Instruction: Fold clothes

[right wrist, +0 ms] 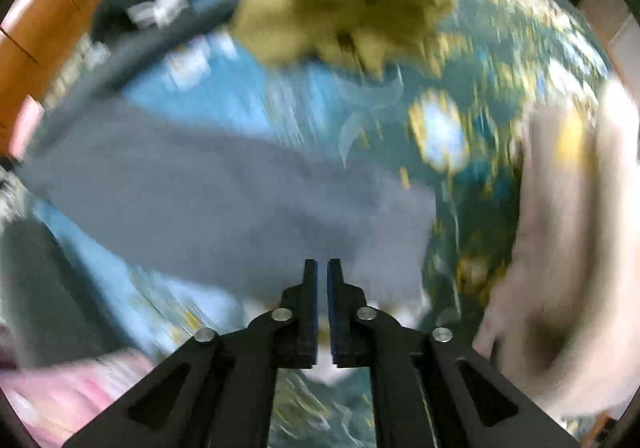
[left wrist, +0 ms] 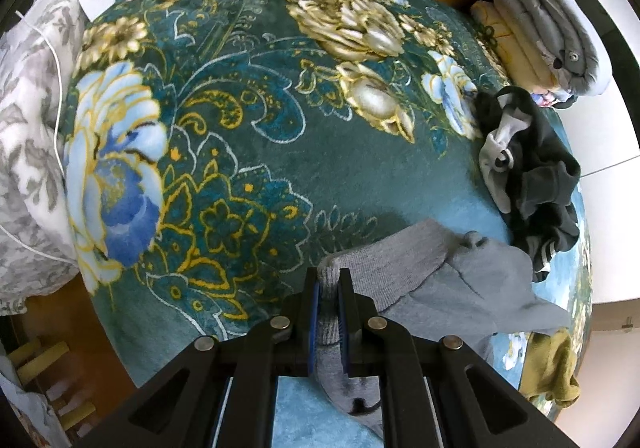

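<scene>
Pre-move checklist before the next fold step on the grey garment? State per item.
1. Left gripper clamped on the grey garment: ok, ribbed edge sits between the pads.
2. Right gripper hold: cannot tell, jaws nearly closed, fabric between them not visible.
3. Right wrist view usable: not ok, heavy motion blur.
4. Bare floral blanket ahead to lay it flat: ok.
5. Black garment apart from the grey one: cannot tell, they look adjacent.
6. Folded stack out of the way: ok, far corner.
</scene>
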A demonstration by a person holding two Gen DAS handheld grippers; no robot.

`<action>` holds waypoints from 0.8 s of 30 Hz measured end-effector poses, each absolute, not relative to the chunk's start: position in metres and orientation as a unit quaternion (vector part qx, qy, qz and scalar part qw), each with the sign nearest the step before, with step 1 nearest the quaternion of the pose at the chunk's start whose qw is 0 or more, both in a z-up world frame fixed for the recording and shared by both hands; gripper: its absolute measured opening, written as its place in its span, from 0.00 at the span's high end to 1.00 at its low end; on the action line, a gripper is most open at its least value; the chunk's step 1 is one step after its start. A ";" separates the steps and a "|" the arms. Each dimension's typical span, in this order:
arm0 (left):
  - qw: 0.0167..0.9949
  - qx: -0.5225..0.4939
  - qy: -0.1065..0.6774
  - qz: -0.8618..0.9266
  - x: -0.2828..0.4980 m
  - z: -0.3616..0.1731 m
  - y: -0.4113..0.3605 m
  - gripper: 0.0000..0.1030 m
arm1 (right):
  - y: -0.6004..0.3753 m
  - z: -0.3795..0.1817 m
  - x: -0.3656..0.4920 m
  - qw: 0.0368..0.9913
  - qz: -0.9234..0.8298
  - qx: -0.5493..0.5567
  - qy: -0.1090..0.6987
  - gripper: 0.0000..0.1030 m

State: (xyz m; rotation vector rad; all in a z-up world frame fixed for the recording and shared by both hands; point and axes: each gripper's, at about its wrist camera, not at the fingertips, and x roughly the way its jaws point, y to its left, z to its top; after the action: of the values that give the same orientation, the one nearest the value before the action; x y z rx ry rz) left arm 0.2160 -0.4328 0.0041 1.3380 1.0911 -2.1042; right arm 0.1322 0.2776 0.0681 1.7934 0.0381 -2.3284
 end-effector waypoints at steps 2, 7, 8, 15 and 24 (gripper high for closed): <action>0.205 0.477 0.391 -0.760 0.217 0.004 -0.429 0.91 | 0.258 0.079 0.106 0.120 -0.803 0.583 -0.016 0.78; 0.188 0.460 0.372 -0.784 0.227 0.011 -0.412 0.91 | 0.171 0.075 0.047 0.203 -0.797 0.564 -0.065 0.78; 0.182 0.461 0.363 -0.789 0.230 0.012 -0.408 0.91 | 0.149 0.077 0.037 0.224 -0.793 0.562 -0.067 0.77; 0.173 0.465 0.377 -0.782 0.252 -0.002 -0.397 0.91 | -0.020 0.063 -0.037 0.333 -0.756 0.564 -0.025 0.54; 0.150 0.479 0.404 -0.764 0.270 -0.020 -0.382 0.91 | -0.152 0.009 -0.113 0.352 -0.723 0.590 0.068 0.43</action>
State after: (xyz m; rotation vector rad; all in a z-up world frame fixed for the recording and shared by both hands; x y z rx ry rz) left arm 0.2698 -0.3819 -0.0203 1.3779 1.1614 -2.1967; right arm -0.1135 -0.1521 0.0092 1.5259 0.1767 -1.8715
